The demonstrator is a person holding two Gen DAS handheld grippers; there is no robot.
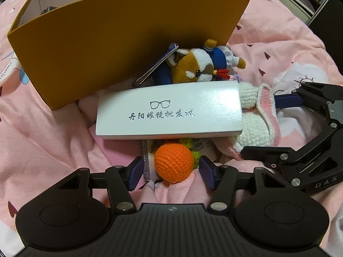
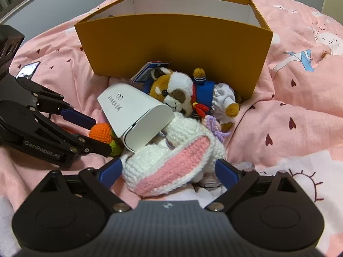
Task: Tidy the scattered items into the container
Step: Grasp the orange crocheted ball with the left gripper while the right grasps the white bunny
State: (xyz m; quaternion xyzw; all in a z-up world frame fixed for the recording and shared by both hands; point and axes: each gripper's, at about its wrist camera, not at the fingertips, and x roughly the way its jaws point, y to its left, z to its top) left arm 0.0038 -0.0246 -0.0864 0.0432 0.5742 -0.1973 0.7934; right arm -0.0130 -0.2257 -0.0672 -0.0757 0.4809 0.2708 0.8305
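An orange crochet ball (image 1: 173,162) with green leaves lies on a clear packet between the pads of my left gripper (image 1: 171,172), which is open; a gap shows on the ball's left. My right gripper (image 2: 169,171) is open and straddles a white-and-pink crochet bunny piece (image 2: 167,167). A white glasses case (image 1: 169,111) rests across both items. Behind it a plush dog (image 2: 175,94) in a blue outfit lies against the yellow box (image 2: 171,47), which is open on top. From the right wrist, the left gripper (image 2: 101,135) flanks the ball (image 2: 100,131).
Everything lies on rumpled pink bedding (image 2: 289,111). A blue card with a metal clip (image 1: 154,64) leans on the box wall. A small purple crochet piece (image 2: 214,126) sits beside the dog. A shiny flat object (image 2: 27,67) lies far left. Shelving (image 1: 300,0) stands beyond the bed.
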